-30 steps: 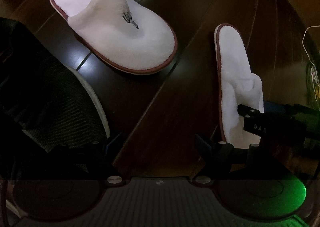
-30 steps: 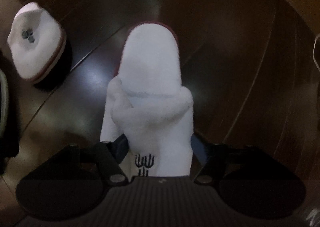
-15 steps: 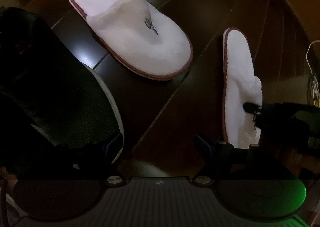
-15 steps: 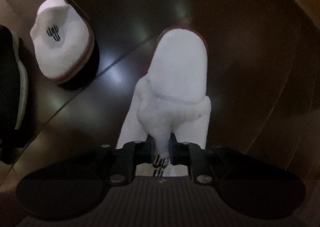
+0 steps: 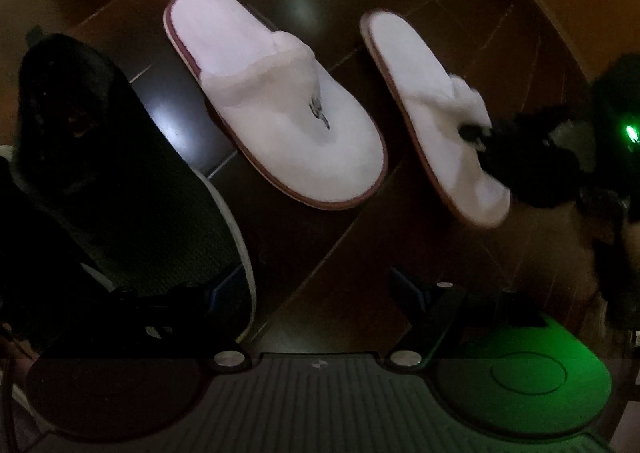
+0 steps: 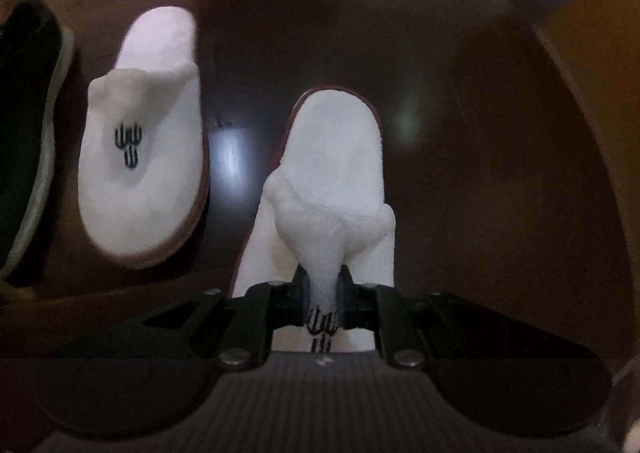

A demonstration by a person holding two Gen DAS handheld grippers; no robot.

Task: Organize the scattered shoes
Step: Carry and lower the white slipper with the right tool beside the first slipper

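Note:
Two white slippers with maroon edging lie on dark wood flooring. My right gripper (image 6: 323,303) is shut on the pinched upper of one slipper (image 6: 336,157), whose heel points away from me. From the left wrist view, that same held slipper (image 5: 424,93) shows at right with the right gripper (image 5: 480,133) clamped on its upper. The other slipper (image 5: 280,105) lies flat beside it, logo up, also visible as the free slipper (image 6: 140,157). My left gripper (image 5: 316,289) is open, with nothing between its fingers. A black sneaker (image 5: 120,189) with a white sole sits at left.
The black sneaker (image 6: 28,133) lies left of the free slipper. A lighter wooden surface (image 6: 592,53) borders the floor at the right. The green glow (image 5: 630,132) comes from a light on the right gripper's body. Bare floor lies between my left fingers.
My right gripper closed on the slipper's upper and swung it to lie nearly parallel with the free slipper. The left wrist view shifted, so both slippers and the sneaker moved rightward.

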